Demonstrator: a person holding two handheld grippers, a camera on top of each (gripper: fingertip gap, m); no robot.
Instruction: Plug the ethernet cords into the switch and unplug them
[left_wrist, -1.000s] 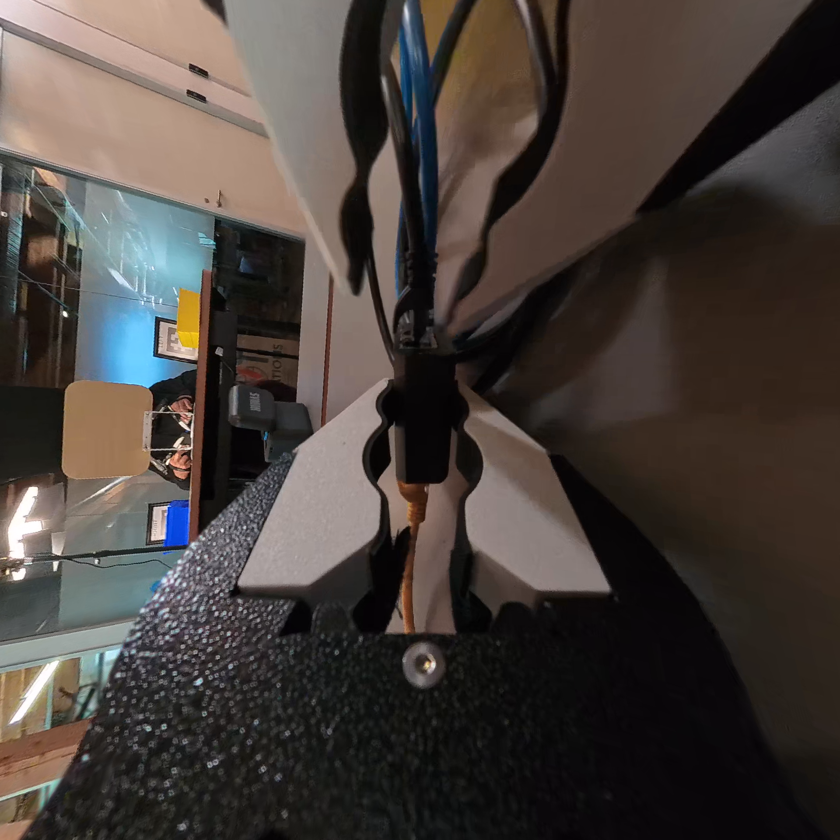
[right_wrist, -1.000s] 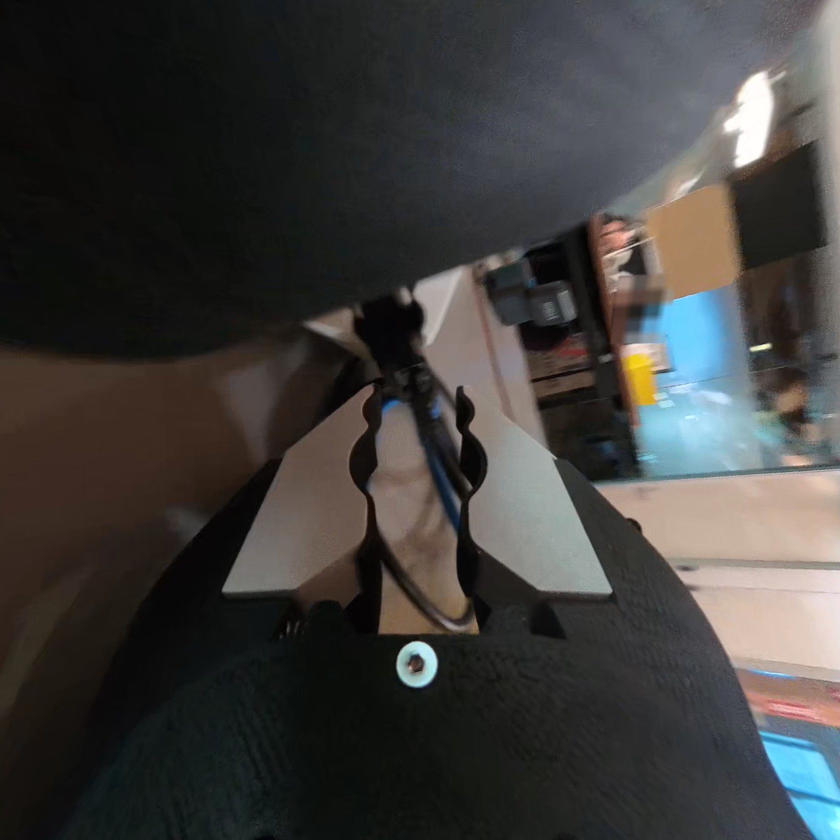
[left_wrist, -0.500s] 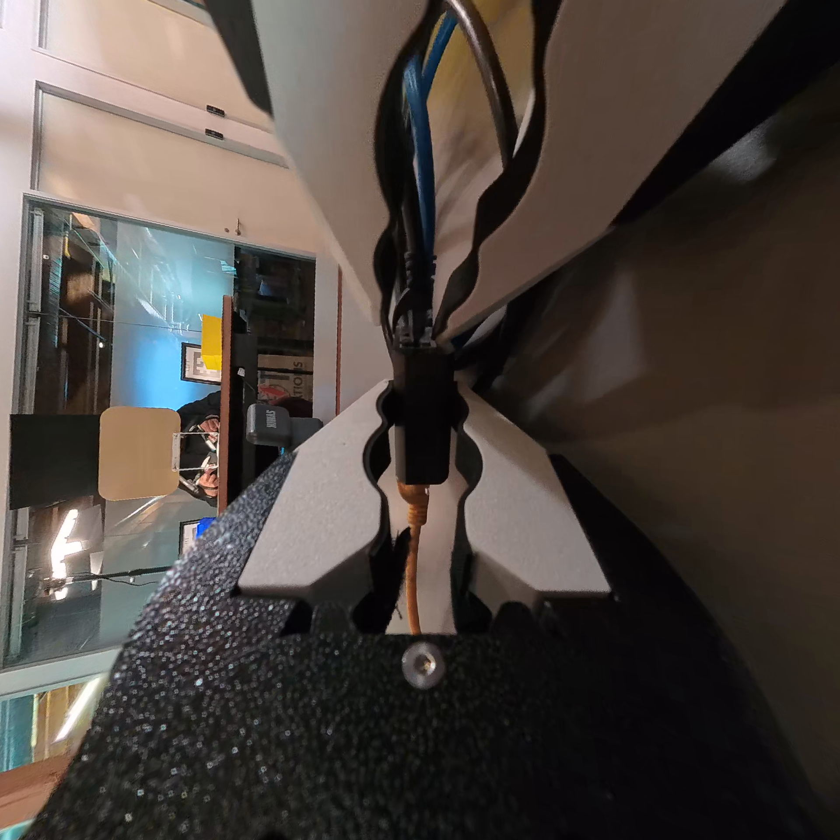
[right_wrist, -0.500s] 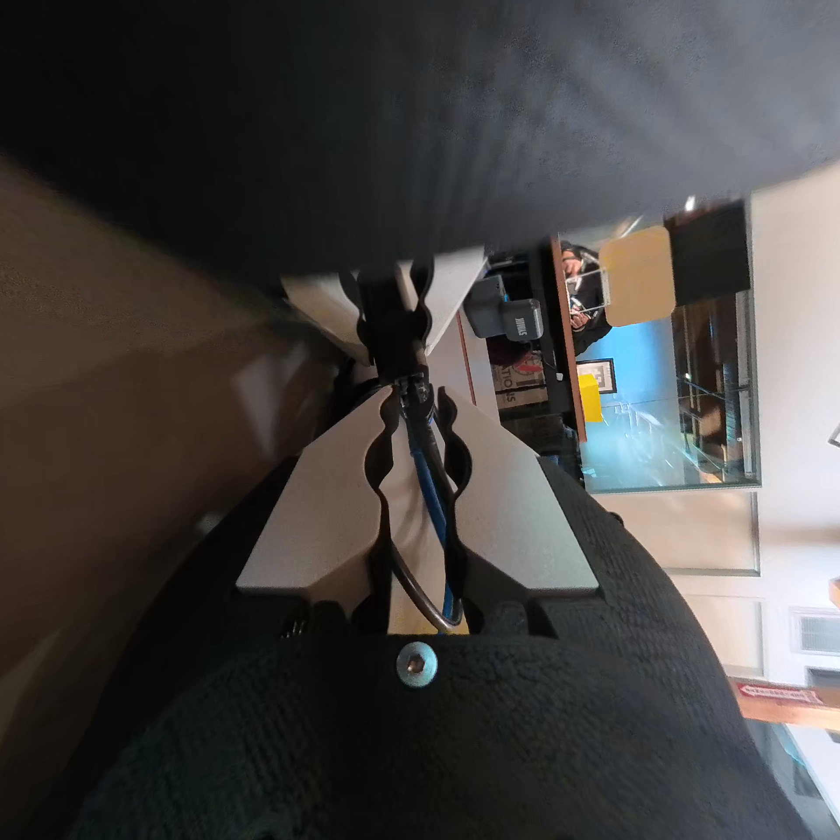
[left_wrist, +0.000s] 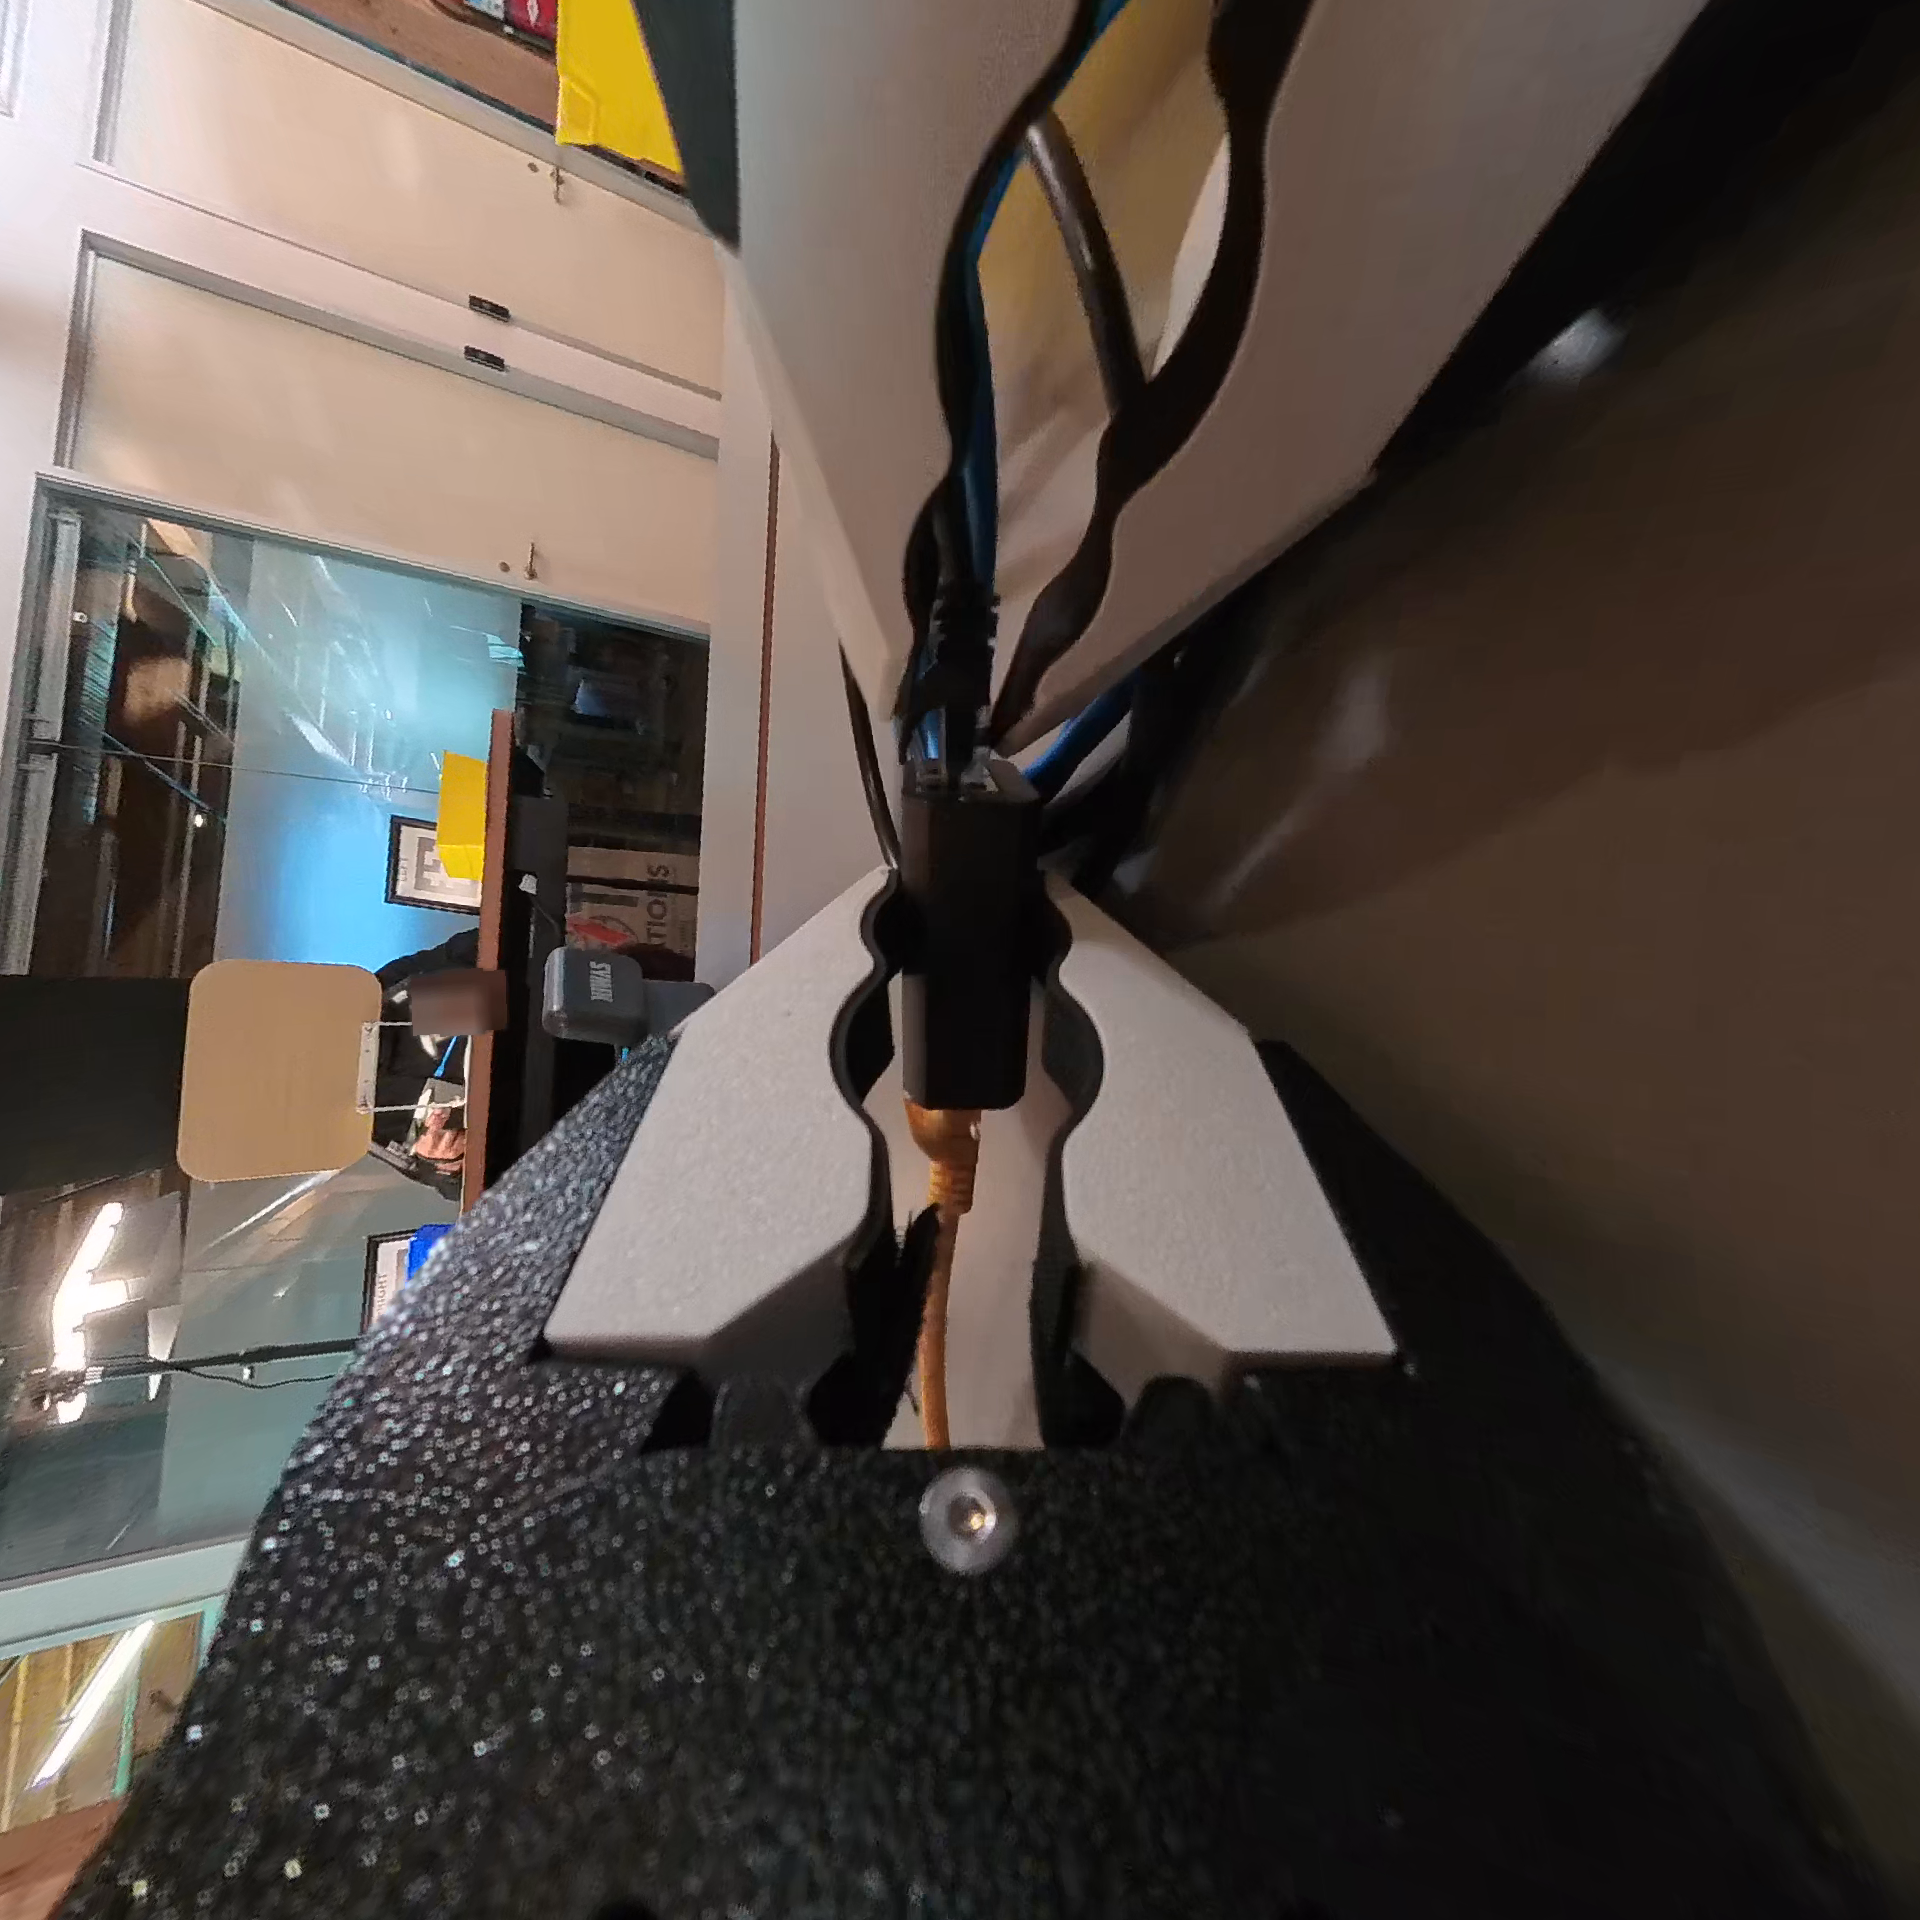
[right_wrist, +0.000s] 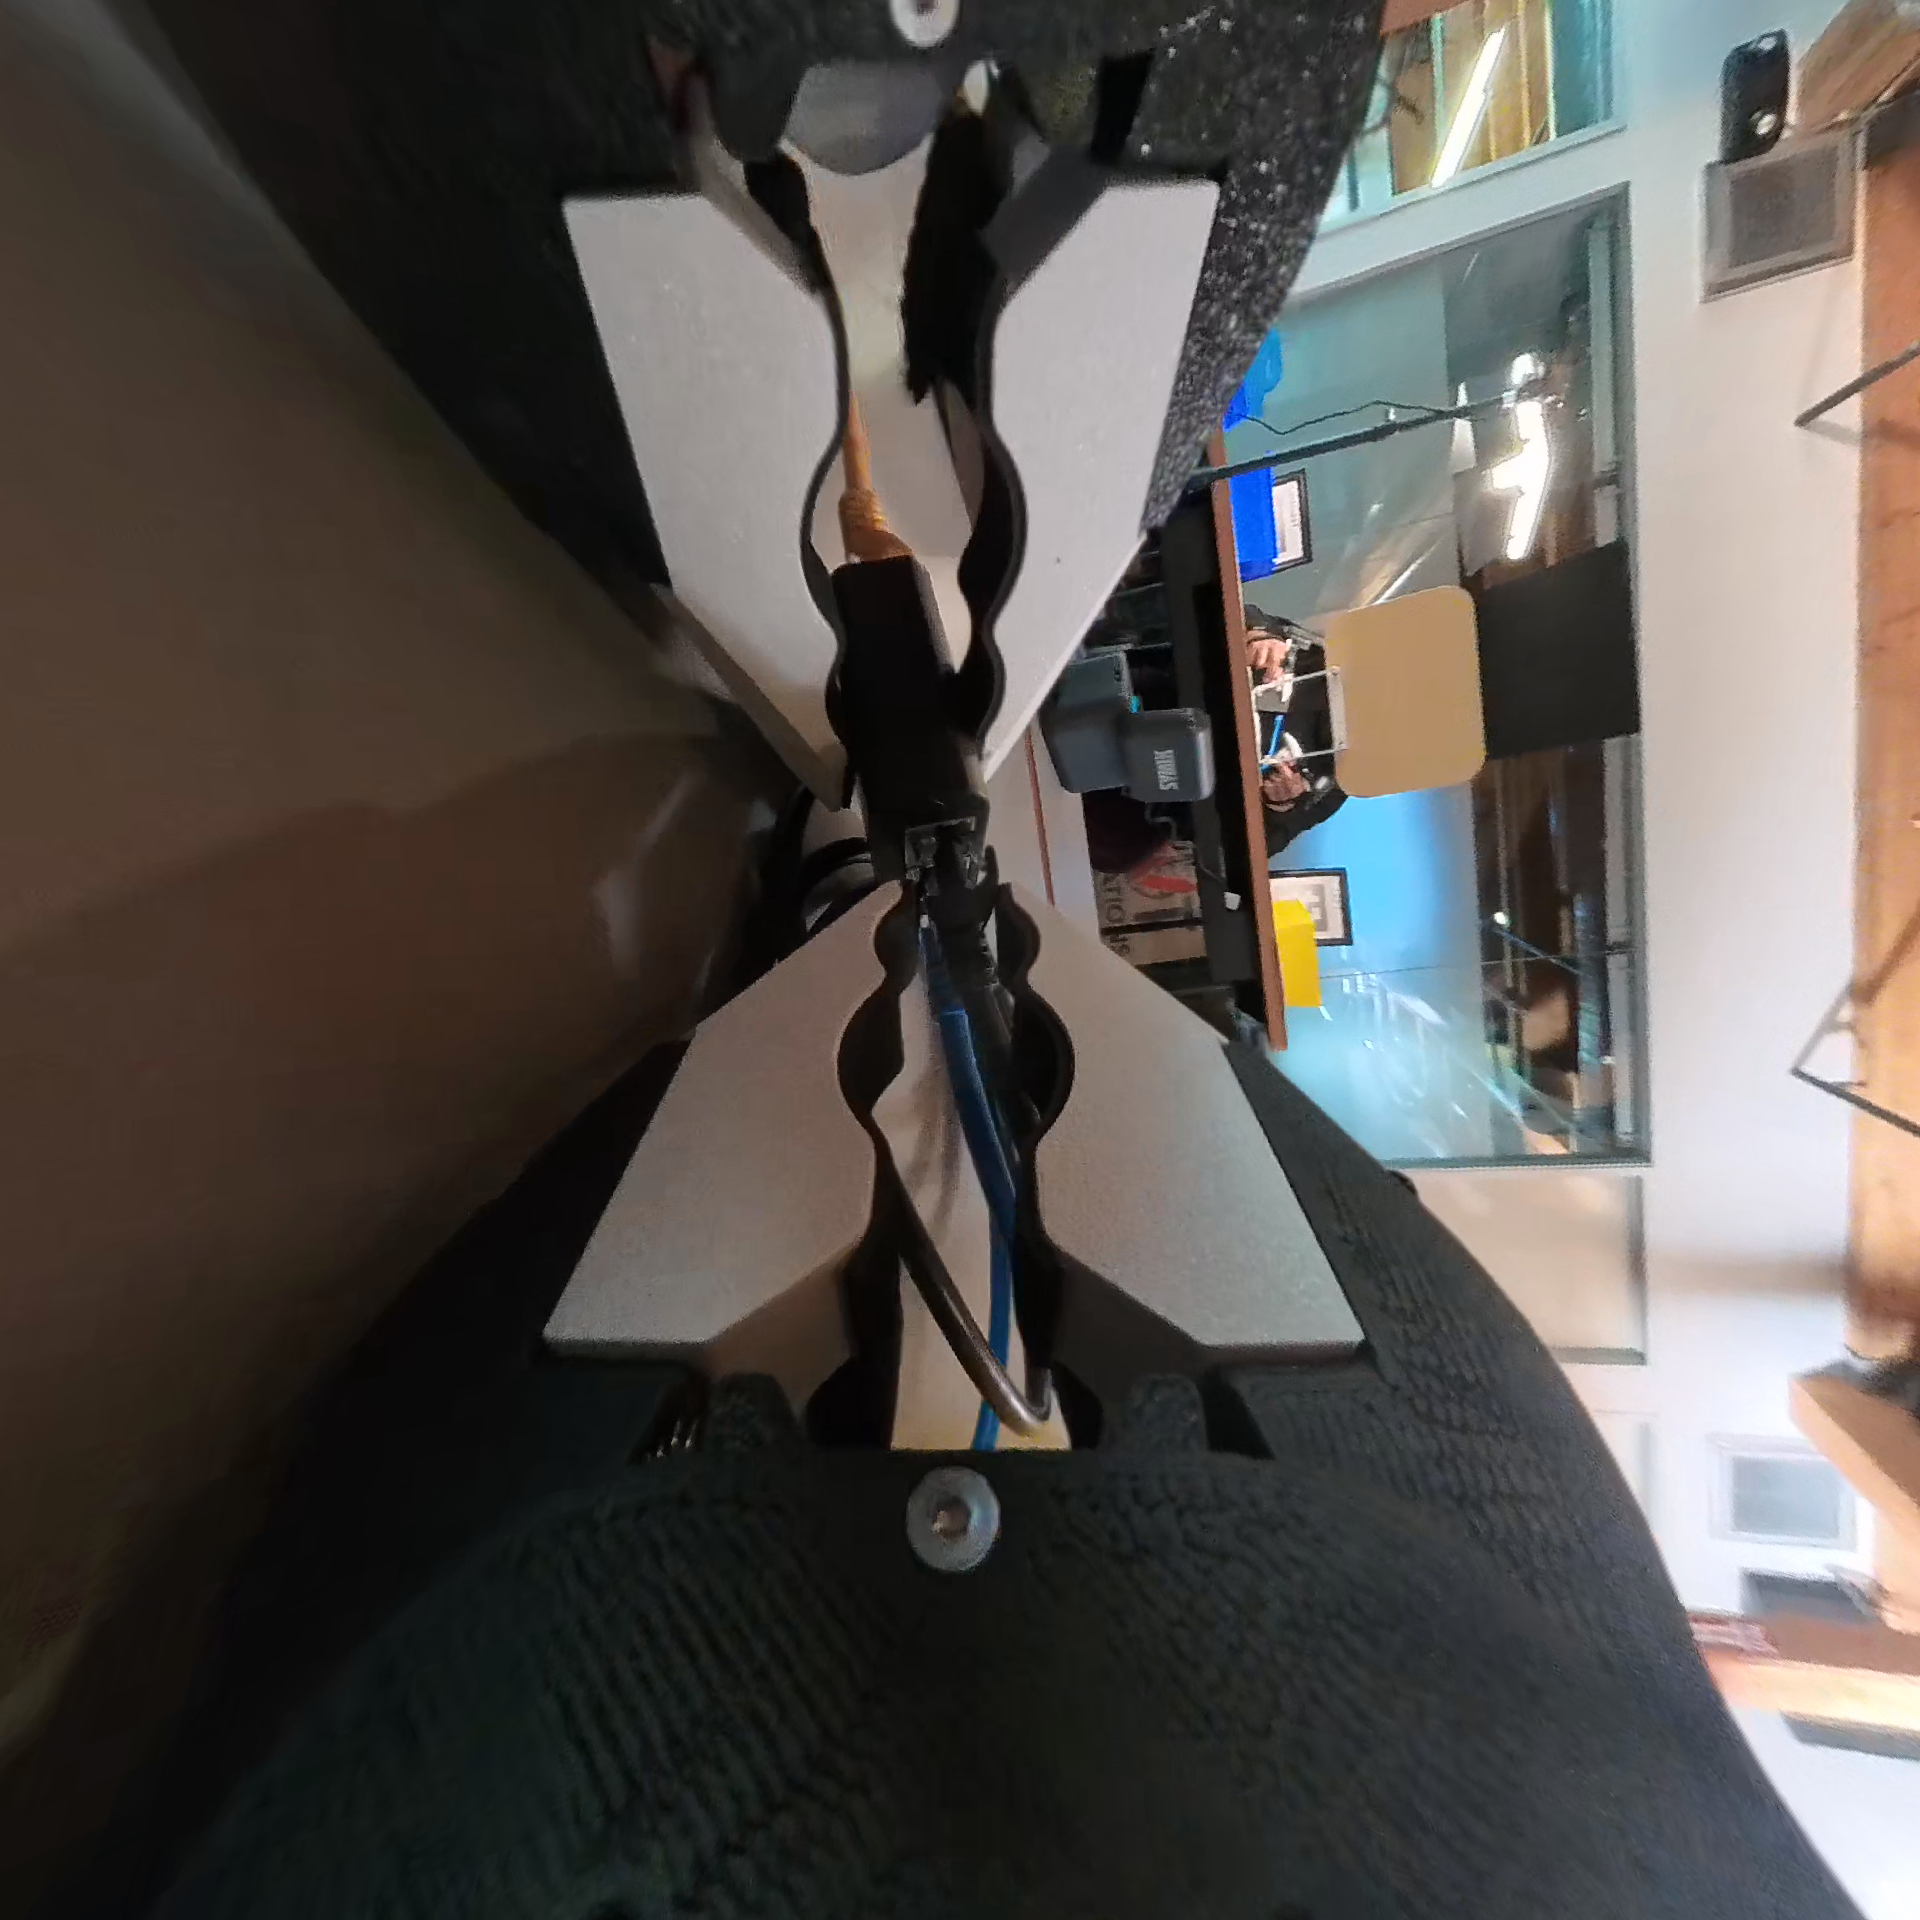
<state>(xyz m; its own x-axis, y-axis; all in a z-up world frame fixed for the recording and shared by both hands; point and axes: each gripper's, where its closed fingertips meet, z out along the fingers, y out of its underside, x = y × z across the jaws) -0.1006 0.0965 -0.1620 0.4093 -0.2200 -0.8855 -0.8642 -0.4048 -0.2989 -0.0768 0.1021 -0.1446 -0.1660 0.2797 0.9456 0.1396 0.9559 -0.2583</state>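
Switch (left_wrist: 964, 966) sits clamped near the tips of the left gripper (left_wrist: 966, 971), a small black block pinched from both sides by the wavy inner edges of the grey fingers (left_wrist: 727, 1143). Nearest the camera in the left wrist view, an orange cord (left_wrist: 940, 1278) runs up the channel between those fingers and enters the near end of the block. At the far end, a blue cord (left_wrist: 977, 488) and a black cord (left_wrist: 1091, 270) come down to the ports; the black plug (left_wrist: 961, 623) sits right at the port face, though whether it is fully seated cannot be told.

From the right wrist view, the right gripper (right_wrist: 951, 914) points straight at the block's port end, tips almost touching those of the left gripper (right_wrist: 914, 717) opposite. Its fingers (right_wrist: 727, 1174) are drawn close around the plug ends, with the blue cord (right_wrist: 982, 1143) and the black cord (right_wrist: 956, 1340) trailing back through the gap between them, the black one looping near the palm. The tips press against the black plug (right_wrist: 961, 920) just outside the switch (right_wrist: 899, 707). Beyond, the orange cord (right_wrist: 857, 488) leaves the block's other end.

Farther off stand a glass partition (right_wrist: 1538, 675) and a pale wall (left_wrist: 364, 405).
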